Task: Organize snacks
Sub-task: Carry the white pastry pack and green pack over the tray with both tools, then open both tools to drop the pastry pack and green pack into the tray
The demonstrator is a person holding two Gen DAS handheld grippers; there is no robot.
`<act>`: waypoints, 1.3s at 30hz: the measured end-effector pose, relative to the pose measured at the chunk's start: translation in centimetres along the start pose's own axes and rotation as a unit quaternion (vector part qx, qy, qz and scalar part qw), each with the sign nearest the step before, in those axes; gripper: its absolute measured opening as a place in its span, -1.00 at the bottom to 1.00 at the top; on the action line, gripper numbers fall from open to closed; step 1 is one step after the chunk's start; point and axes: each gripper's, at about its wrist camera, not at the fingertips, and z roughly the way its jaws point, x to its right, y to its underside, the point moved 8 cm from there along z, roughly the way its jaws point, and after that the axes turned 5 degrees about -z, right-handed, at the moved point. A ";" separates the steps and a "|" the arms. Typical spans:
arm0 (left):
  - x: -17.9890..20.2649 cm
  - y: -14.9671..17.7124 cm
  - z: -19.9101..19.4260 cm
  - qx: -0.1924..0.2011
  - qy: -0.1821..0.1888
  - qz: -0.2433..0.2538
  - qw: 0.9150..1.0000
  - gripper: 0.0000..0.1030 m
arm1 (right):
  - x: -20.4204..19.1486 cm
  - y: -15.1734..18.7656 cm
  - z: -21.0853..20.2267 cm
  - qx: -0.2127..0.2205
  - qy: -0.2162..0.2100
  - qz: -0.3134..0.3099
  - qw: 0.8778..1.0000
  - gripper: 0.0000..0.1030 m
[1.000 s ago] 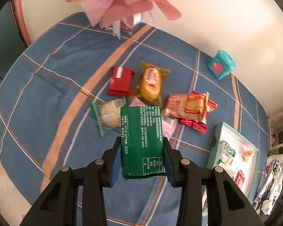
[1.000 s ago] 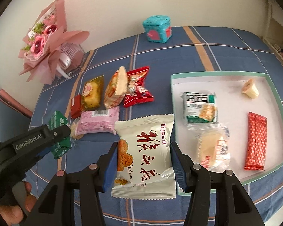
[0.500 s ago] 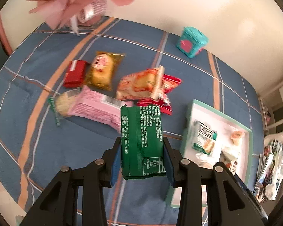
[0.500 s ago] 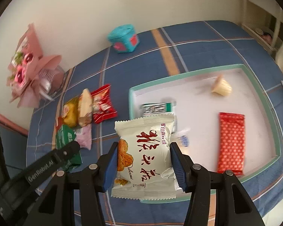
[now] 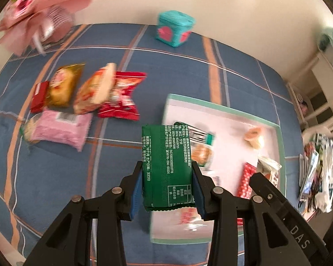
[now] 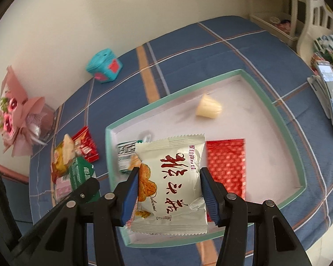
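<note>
Both grippers are mid-delivery, the left gripper (image 5: 167, 190) clamping a green snack packet (image 5: 166, 166) and the right gripper (image 6: 168, 190) a white rice-cracker bag (image 6: 170, 184) above the teal-rimmed tray (image 6: 275, 108) at twelve o'clock, so next comes lowering and releasing into bare space.

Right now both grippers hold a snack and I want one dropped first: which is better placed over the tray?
Right. Its white packet hangs over the tray; the left's green packet is at the edge.
</note>
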 end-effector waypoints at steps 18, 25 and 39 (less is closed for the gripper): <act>7.6 -1.4 2.0 0.025 0.005 0.093 0.995 -0.20 | 5.9 -2.8 1.7 0.012 0.040 0.021 0.999 0.09; 8.5 -1.8 3.7 0.022 0.003 0.102 0.995 -0.20 | 7.0 -4.1 2.7 0.016 0.052 0.022 0.998 0.09; 7.8 -2.1 5.8 0.004 -0.003 0.086 0.996 -0.20 | 8.1 -4.3 5.7 -0.014 0.064 0.032 0.997 0.10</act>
